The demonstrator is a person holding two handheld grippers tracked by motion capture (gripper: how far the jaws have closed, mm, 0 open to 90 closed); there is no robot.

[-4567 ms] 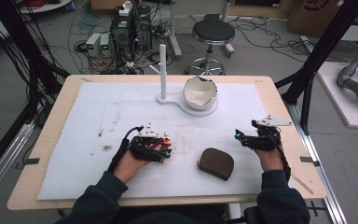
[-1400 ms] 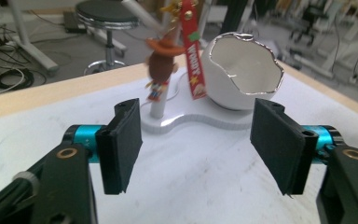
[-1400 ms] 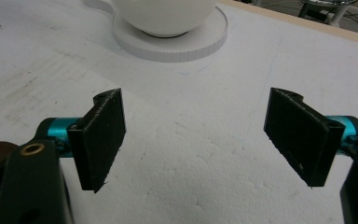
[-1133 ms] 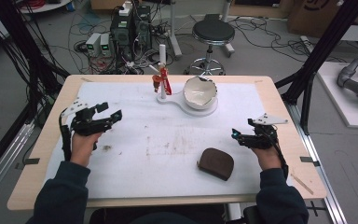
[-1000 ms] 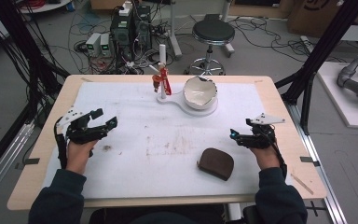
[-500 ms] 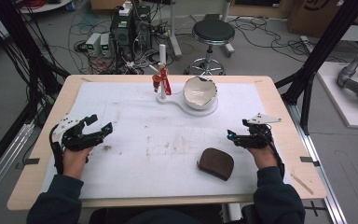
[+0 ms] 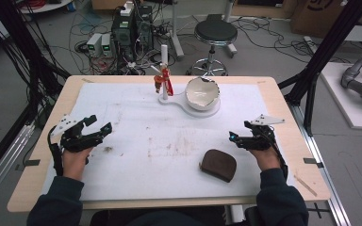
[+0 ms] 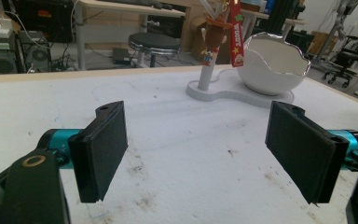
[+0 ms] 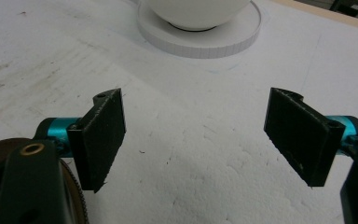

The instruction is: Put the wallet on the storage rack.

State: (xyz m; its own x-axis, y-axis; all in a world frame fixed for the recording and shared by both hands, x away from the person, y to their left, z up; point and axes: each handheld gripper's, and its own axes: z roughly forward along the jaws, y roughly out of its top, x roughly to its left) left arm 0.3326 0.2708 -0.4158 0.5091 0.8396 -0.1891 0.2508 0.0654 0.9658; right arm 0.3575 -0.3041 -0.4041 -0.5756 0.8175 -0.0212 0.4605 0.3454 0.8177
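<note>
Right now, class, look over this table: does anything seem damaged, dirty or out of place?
Yes. The white bowl on the stand has a jagged, uneven rim like a cracked eggshell, though that may be its design. The white table cover carries brown smudges near its middle. The keychain figure hangs on the post, and both tools are open over the cover.

The keychain point(image 7: 163, 81) hangs on the stand point(image 7: 164, 70) left of the bowl point(image 7: 202, 92), with the pouch point(image 7: 218, 165) nearer the person.
</note>
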